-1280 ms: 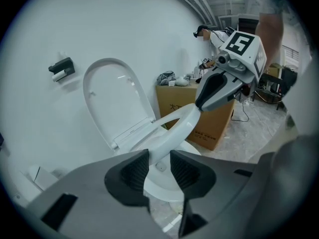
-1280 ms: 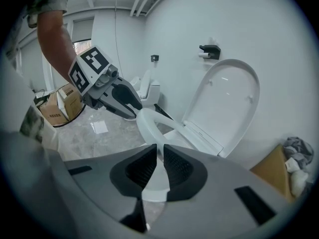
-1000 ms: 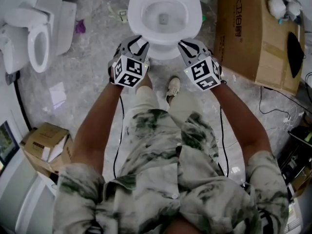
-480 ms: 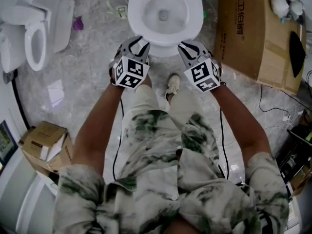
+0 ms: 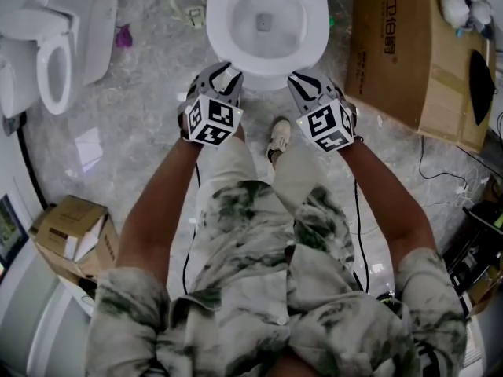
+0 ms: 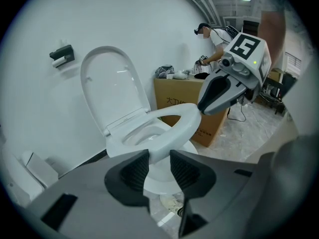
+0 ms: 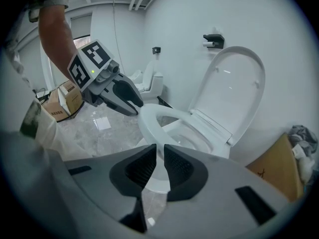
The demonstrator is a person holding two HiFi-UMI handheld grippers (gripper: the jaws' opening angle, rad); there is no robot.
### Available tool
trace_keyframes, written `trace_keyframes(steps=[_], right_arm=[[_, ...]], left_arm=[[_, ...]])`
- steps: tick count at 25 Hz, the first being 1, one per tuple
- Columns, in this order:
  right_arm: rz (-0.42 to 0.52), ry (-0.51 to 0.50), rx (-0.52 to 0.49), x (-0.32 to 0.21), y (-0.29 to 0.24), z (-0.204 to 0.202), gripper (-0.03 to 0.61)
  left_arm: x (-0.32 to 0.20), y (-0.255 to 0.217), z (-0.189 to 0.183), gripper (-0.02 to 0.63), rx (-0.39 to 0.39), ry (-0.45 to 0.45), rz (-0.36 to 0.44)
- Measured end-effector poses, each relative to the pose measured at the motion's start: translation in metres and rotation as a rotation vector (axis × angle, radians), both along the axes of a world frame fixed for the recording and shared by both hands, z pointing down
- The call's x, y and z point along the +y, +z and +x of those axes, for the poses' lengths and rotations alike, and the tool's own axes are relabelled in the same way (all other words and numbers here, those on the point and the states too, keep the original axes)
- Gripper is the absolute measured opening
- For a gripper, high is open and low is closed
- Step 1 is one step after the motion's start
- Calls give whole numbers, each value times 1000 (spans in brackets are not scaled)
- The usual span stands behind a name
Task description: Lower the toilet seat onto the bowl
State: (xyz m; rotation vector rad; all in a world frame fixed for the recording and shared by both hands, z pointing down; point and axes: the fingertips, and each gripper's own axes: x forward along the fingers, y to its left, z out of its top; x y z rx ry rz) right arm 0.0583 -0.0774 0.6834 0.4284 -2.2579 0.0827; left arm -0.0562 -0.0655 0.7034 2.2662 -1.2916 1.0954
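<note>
white plastic toilet seat just above white ceramic bowl | left gripper, right gripper fingers clamp its near rim

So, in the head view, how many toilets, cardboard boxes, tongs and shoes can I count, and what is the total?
Toilets: 2, one ahead, one at the left
Boxes: 2, large, small
Tongs: 2, left tongs, right tongs, both shut on the seat
Shoes: 1
Total: 7
</note>
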Motion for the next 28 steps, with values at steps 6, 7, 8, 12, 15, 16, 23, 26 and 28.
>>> trace_keyframes(steps=[6,7,8,12,15,16,23,26,28], right_arm=[[-10,-4,9,4,13,1,64],[-13,-7,10,6,15,1,63],[-15,-9,10,7,18,1,63],[-20,-9,10,11,27,1,61],[-34,-11,13,14,35,2,61],[-38,-12,12,15,38,2,61],[-56,-19,14,22,57,3,63],[-68,-30,24,26,67,4,63],[-76,-35,31,29,74,5,63]], left_arm=[[4,13,1,143,4,-11,-15],[6,15,1,143,5,-12,-17],[7,18,1,143,5,-12,-20],[10,27,1,141,7,-17,-30],[13,35,1,143,9,-23,-37],[14,38,1,141,10,-25,-39],[20,56,3,141,20,-35,-60],[24,64,3,141,25,-42,-71],[26,70,4,141,26,-43,-77]])
